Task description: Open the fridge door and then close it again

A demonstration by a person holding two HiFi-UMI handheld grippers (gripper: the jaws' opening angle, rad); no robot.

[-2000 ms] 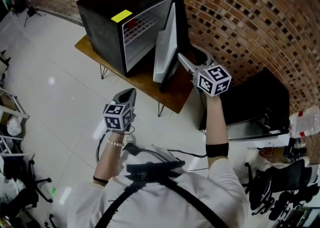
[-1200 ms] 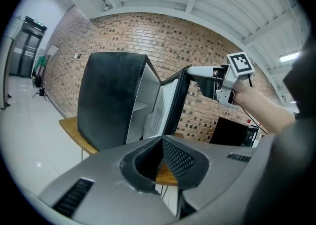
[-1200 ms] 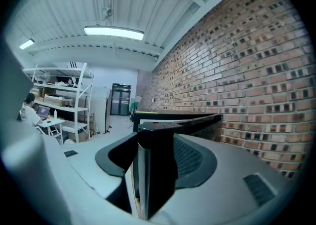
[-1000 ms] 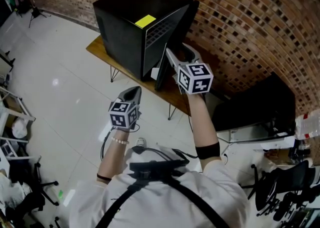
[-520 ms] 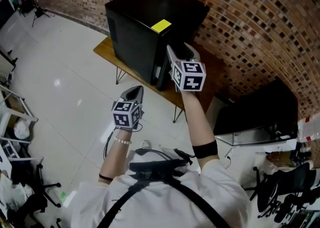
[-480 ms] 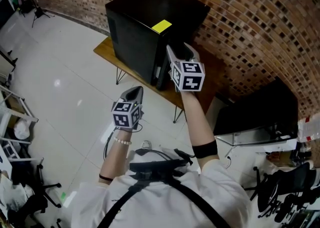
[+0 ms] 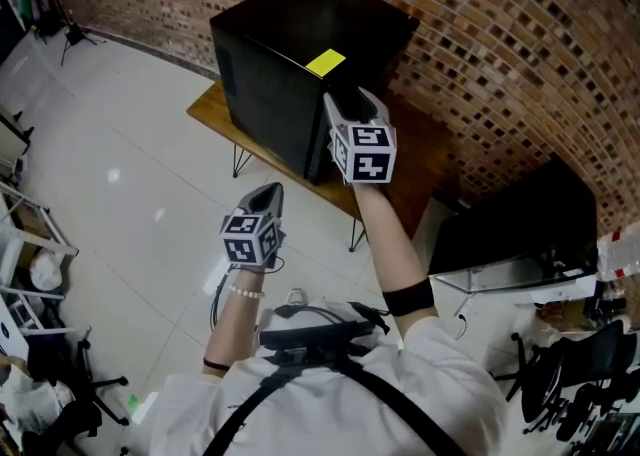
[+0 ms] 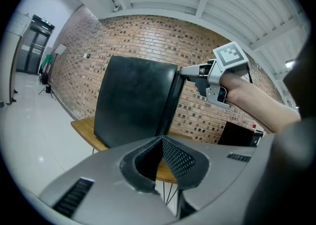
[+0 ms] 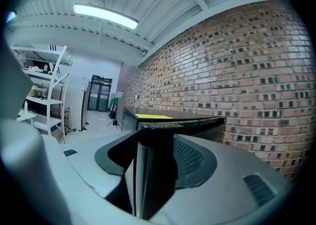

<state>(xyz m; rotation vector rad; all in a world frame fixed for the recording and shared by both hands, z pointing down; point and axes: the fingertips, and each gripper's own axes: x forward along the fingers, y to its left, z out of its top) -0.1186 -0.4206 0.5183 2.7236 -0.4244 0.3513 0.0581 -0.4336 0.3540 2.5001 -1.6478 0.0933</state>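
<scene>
**A:** What does the right gripper [image 7: 352,104] have?

**B:** Its jaws stand fairly wide and are clamped on the free edge of the fridge door [image 9: 150,165]. In the right gripper view [image 9: 153,174] the dark slab of the door fills the gap from pad to pad, with a pale strip of its inner side showing at the left.

**A:** And the left gripper [image 7: 266,194]?

**B:** Its jaws are pressed together with nothing between them. It hangs over the white floor [image 7: 120,194], low and to the left of the right one and well apart from the fridge. Its own view [image 8: 160,169] looks up at the fridge's side and at the right gripper [image 8: 185,71] reaching in from the right.

**A:** Where is the fridge?

**B:** The black fridge [image 7: 290,54] stands on a low wooden table [image 7: 215,109] against the brick wall [image 7: 500,44]. A yellow sticker [image 7: 325,63] lies on its top near the front corner.

**A:** Is the door open or closed?

**B:** It lies close along the fridge's front [image 8: 173,100], nearly flush. I cannot tell whether a narrow gap remains.
</scene>
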